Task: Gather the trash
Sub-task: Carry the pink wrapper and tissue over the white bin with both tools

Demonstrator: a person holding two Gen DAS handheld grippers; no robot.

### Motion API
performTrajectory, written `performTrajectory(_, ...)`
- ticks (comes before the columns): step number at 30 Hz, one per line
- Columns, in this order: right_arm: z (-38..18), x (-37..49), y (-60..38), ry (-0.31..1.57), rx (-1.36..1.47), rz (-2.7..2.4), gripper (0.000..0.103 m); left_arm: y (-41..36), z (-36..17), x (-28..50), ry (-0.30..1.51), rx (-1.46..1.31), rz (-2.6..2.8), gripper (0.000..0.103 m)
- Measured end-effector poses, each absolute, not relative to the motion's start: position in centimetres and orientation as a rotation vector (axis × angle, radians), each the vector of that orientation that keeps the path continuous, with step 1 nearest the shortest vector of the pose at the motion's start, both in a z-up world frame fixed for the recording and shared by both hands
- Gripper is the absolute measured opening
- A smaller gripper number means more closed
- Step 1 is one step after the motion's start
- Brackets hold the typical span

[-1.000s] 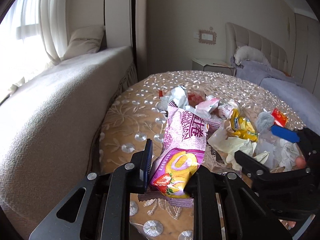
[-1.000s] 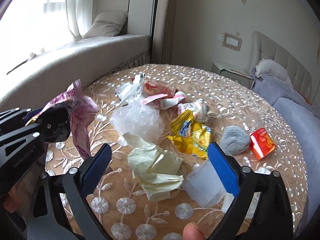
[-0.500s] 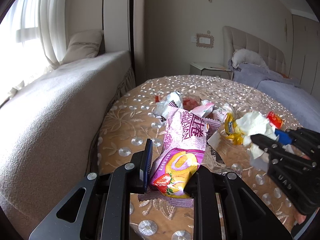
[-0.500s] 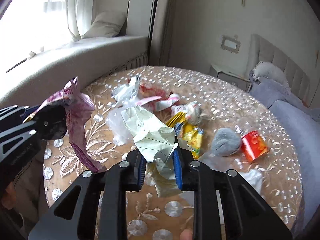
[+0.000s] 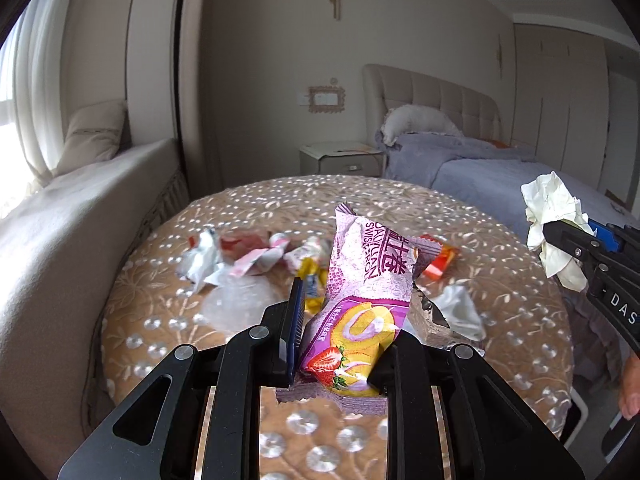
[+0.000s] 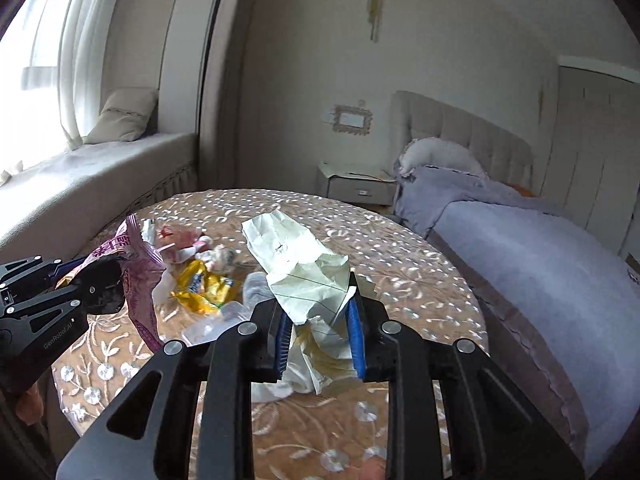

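Note:
My left gripper (image 5: 340, 340) is shut on a purple snack wrapper (image 5: 368, 272) with a strawberry roll picture, held above the round table (image 5: 248, 208). The right wrist view shows that gripper (image 6: 100, 276) and its wrapper (image 6: 140, 280) at the left. My right gripper (image 6: 318, 320) is shut on a crumpled cream paper (image 6: 296, 256), lifted off the cloth. In the left wrist view this gripper (image 5: 580, 236) holds the paper (image 5: 552, 208) at the right edge. Loose trash lies on the table: a yellow wrapper (image 6: 200, 284), a red packet (image 5: 438, 264) and pink-white wrappers (image 5: 248, 256).
The table wears a beige embroidered cloth. A cushioned window seat (image 5: 80, 208) runs along the left. A bed (image 6: 540, 248) with a lilac cover lies to the right, a nightstand (image 6: 356, 184) behind the table. Clear plastic (image 5: 236, 304) and a white tissue (image 5: 460, 312) also lie on the cloth.
My right gripper closed on the cream paper and lifted it off the table. Both grippers rose and drew back from the trash pile, the left still gripping the purple wrapper.

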State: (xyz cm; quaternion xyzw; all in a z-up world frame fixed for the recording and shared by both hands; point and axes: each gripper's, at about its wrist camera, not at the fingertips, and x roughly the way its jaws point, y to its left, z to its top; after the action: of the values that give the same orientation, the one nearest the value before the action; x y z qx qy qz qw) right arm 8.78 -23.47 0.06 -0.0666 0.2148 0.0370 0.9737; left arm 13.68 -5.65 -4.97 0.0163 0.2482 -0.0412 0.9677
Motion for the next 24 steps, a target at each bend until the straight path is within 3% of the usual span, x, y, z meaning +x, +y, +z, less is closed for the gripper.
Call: performTrajectory(24, -3.3, -0.1, -40.8, 0.431, 0.013, -0.366, 0.026, -31.5, -8.4, 12.0, 0.574, 0.217, -0.611, 0.019)
